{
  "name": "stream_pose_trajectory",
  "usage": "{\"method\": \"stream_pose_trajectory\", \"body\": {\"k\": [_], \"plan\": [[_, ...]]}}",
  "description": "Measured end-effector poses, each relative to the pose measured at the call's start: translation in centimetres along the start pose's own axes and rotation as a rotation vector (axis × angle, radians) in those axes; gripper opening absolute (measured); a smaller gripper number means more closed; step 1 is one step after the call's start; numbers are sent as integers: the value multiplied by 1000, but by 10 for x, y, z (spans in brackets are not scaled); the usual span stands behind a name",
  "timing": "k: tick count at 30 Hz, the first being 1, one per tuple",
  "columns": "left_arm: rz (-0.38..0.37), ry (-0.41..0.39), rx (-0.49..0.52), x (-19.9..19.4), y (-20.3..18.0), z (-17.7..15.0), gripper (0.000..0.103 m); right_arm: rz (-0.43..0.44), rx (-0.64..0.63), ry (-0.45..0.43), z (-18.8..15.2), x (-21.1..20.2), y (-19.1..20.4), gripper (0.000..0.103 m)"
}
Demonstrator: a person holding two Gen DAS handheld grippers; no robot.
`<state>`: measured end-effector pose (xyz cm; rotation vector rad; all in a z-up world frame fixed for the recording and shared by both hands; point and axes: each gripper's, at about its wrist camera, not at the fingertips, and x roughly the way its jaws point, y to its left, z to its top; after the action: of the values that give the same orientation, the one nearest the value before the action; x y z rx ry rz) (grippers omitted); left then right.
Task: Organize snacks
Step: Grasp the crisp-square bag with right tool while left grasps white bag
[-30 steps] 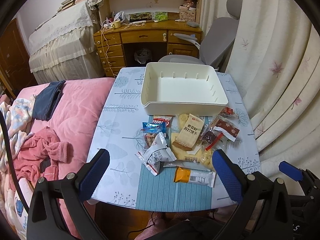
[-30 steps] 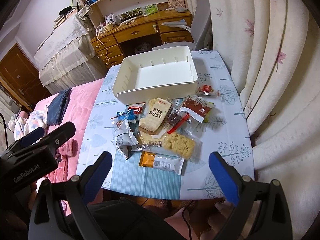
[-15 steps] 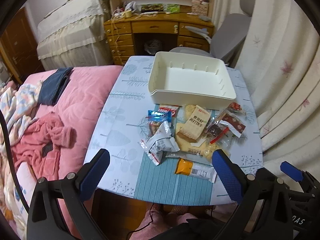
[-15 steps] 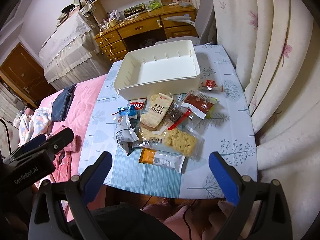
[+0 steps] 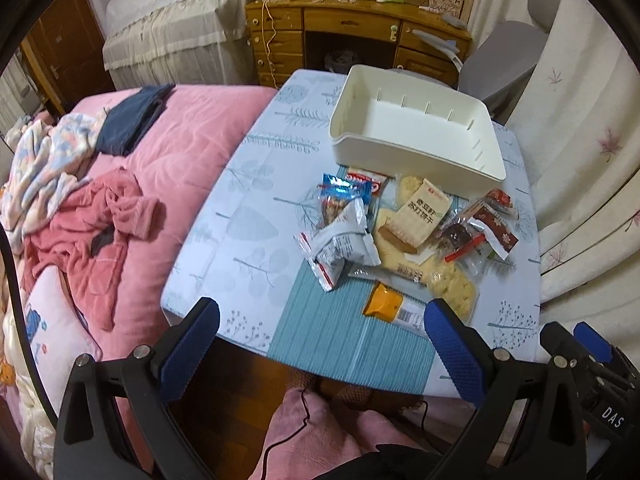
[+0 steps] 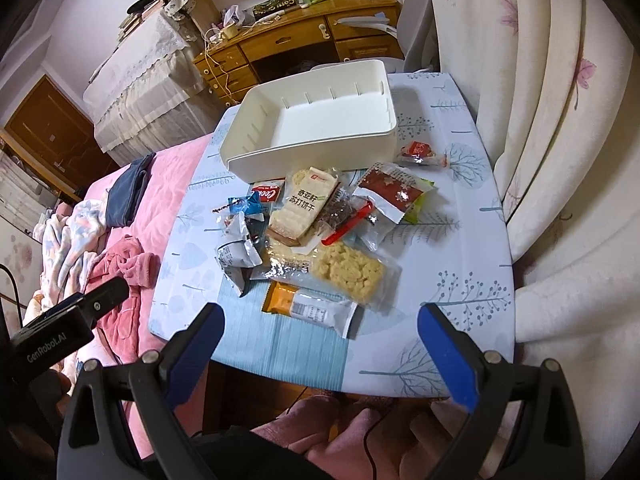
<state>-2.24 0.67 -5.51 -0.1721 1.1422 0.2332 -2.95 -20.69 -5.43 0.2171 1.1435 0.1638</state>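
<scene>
**Snack sorting: nothing binned yet**

The white rectangular plastic bin [image 6: 320, 120] is seen empty at the counter's [image 6: 460, 264] far end. The pile of wrapped snacks [image 6: 316, 236] is left loose just before it. Both the left gripper [image 5: 320, 328] and right gripper [image 6: 320, 332] are held back, jaws spread wide, nothing pinched.

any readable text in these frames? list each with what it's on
"GenRobot.AI": left gripper body, seen in the right wrist view.
"DAS": right gripper body, seen in the left wrist view.
"苏打饼干": soda cracker pack; the line above is blurred.
"Coo…": red packet, partly hidden.
"Corn…": dark bag on the desk, rest blurred.
Other wrappers and barcodes: too small.
</scene>
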Motion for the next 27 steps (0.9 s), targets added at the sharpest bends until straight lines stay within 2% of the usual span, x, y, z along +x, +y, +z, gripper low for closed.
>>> {"method": "stream_pose_trajectory", "body": {"k": [5, 12, 18, 22, 27], "plan": [[-60, 47, 0, 15, 1, -2, 102, -5, -19, -25, 0, 5, -6, 98], [-106, 169, 8, 50, 3, 0, 102, -50, -46, -80, 0, 17, -15, 98], [-121, 226, 94, 85, 1, 17, 101, -92, -67, -93, -1, 37, -18, 98], [-127, 267, 147, 109, 3, 34, 100, -160, -69, -62, 3, 54, -15, 98], [-137, 313, 233, 144, -1, 54, 100, -181, -19, -27, 10, 71, -12, 98]]}}
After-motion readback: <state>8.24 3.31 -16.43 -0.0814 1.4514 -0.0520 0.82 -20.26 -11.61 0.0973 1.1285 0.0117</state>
